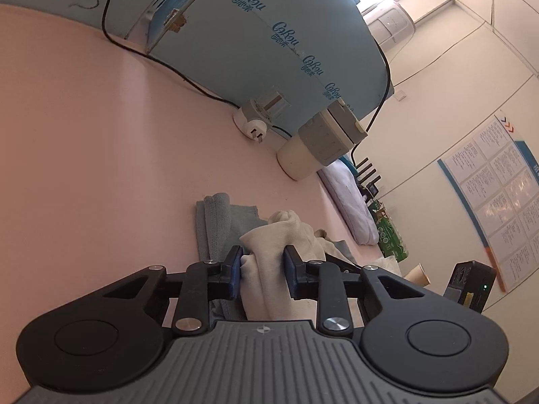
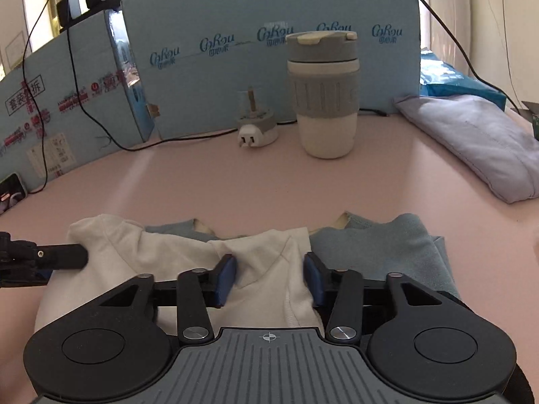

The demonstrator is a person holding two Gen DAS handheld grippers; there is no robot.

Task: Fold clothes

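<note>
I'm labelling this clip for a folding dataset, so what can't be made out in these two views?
- Cream garment, both views: its near part is hidden behind the gripper bodies.
- Grey-blue cloth: mostly covered by the cream garment; shape unclear.
- Left gripper, right wrist view: cut by the left edge, fingertips buried in fabric.
- Wall poster, left wrist view: text too small.

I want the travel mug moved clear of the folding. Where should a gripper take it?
Grip the travel mug around its ribbed grey sleeve, coming in level from the front over the open table. It stands upright, the sleeve looks the least slippery part, and the blue board close behind likely blocks the rear.
</note>
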